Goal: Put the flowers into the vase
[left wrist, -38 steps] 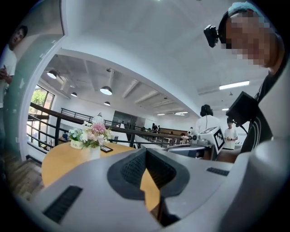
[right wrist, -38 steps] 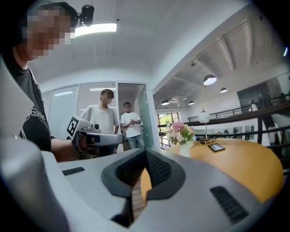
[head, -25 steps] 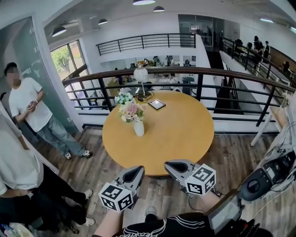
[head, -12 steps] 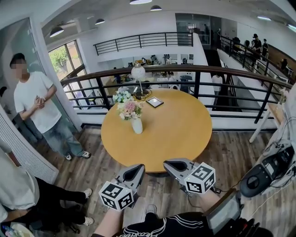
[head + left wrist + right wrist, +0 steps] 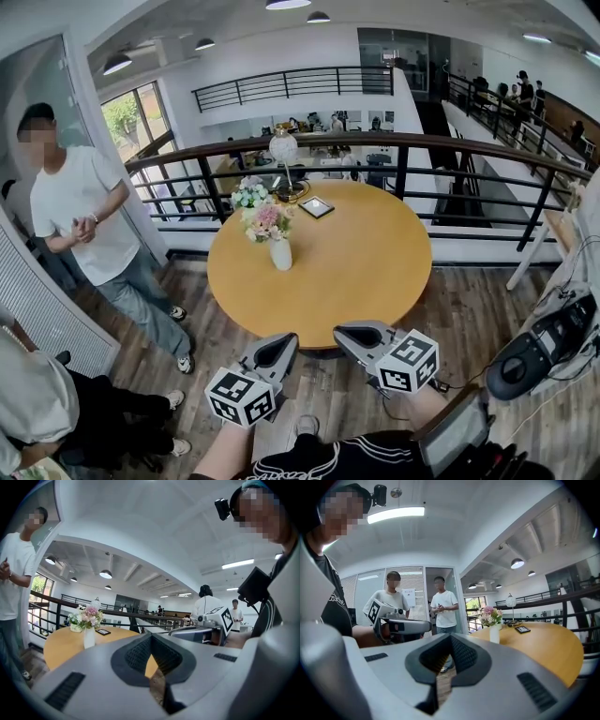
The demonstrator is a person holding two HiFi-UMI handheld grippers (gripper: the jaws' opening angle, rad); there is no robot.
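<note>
Flowers (image 5: 266, 221), pink and cream, stood in the white vase (image 5: 281, 255) on the left part of the round wooden desk (image 5: 366, 272), toward its far side. Just behind them I saw a second bouquet (image 5: 249, 194), a globe lamp (image 5: 283, 148) and a flat dark-framed panel (image 5: 317, 207). My left tool (image 5: 279, 347) and right tool (image 5: 352, 336) hung side by side short of the desk's near edge, well apart from the vase. Each had its jaws together with nothing between them. A person (image 5: 80, 211) in a white shirt stood on the wooden floor (image 5: 469, 319) to the left.
</note>
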